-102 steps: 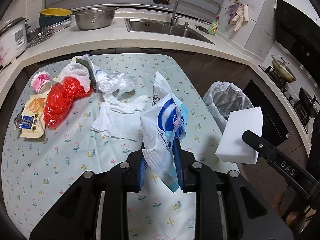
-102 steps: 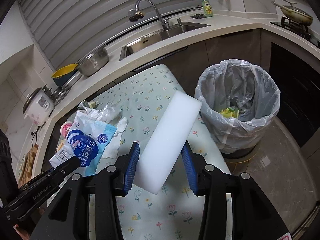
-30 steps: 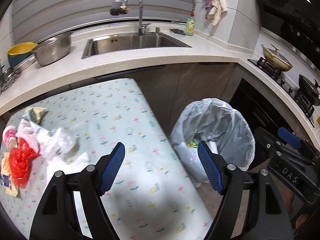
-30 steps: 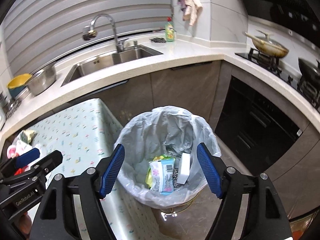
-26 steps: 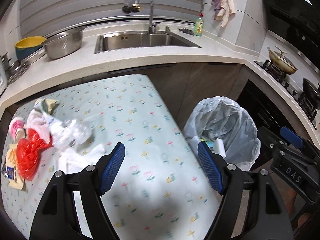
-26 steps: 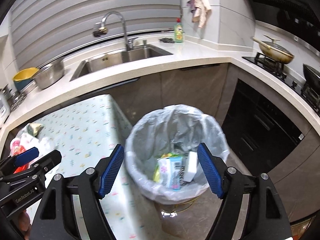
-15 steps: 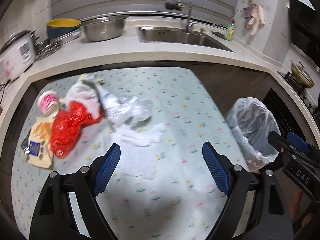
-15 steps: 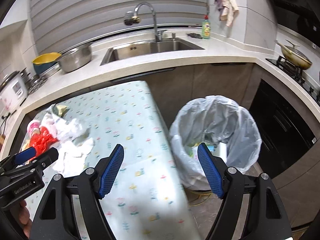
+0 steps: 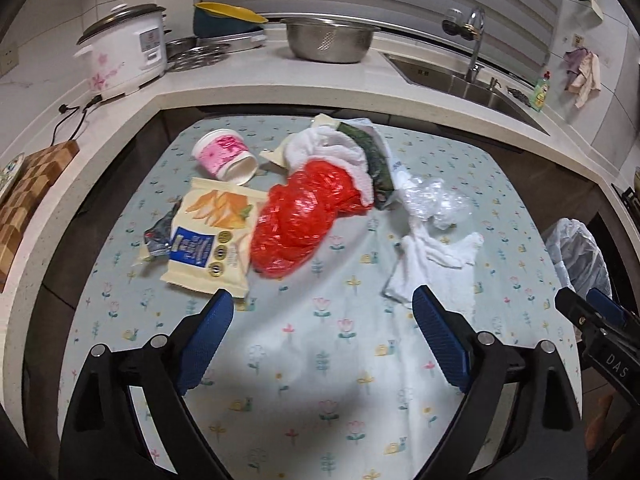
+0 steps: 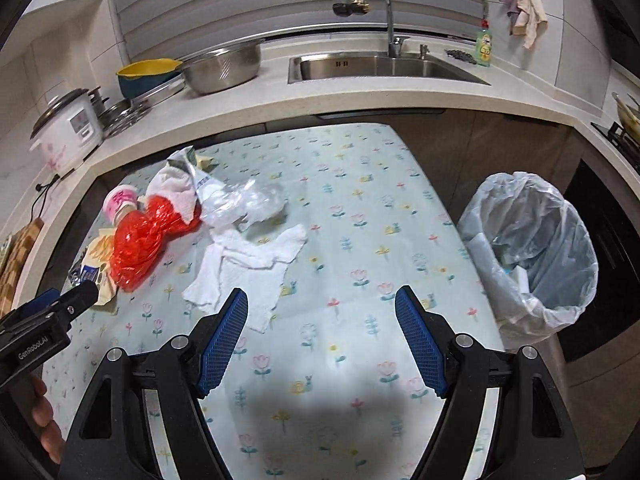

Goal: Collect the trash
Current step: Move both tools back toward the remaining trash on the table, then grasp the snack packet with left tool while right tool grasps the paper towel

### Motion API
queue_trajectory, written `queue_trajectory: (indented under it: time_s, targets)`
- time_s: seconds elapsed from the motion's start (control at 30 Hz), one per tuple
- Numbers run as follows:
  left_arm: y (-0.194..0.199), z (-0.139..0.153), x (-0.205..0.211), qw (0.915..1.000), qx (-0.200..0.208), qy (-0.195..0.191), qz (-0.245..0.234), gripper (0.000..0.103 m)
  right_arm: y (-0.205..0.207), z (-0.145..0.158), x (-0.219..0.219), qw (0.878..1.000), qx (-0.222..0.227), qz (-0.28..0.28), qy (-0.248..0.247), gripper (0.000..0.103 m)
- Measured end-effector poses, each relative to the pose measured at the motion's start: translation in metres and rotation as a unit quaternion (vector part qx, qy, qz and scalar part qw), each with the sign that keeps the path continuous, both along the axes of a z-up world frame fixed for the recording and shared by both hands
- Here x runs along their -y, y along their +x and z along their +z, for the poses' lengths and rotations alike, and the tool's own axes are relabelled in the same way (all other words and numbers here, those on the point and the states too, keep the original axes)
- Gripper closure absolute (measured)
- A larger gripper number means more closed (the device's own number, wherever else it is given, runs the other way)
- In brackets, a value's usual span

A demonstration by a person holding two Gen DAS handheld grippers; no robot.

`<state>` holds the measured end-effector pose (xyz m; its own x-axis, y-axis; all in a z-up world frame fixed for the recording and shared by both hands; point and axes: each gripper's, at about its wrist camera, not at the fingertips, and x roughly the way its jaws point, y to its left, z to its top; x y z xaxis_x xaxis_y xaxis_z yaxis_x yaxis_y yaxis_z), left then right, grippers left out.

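Trash lies on the flowered table: a red plastic bag, a snack packet, a pink cup on its side, crumpled clear plastic and white paper towels. My left gripper hovers over the near table with its jaws opening and nothing between them. The right gripper is open and empty, near the white paper towels and left of the lined trash bin. The red plastic bag lies further left in that view.
A counter runs behind the table with a rice cooker, a steel bowl, a sink and a tap. A wooden board sits at the left. The bin stands off the table's right edge.
Both grippers swung left from over the bin back to the table, so the trash pile now fills the views. The left jaws have spread a little wider. Both stay empty.
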<state>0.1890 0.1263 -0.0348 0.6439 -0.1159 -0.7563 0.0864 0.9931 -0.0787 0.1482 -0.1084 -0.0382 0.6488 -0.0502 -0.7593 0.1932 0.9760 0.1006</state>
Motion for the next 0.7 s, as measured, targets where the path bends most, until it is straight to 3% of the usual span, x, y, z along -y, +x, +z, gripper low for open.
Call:
queue_trajectory:
  time_s: [0.37,0.7]
  targets:
    - [0.015,-0.024,-0.081,0.9977,-0.026,-0.008,0.062,0.016,0.038,-0.030,-0.062,0.999,-0.031,0.037,0.005,0.030]
    - [0.040,-0.043,-0.124,0.9942,-0.040,-0.024,0.097,0.012,0.080,-0.060,-0.079,0.998,-0.059,0.036,0.009,0.030]
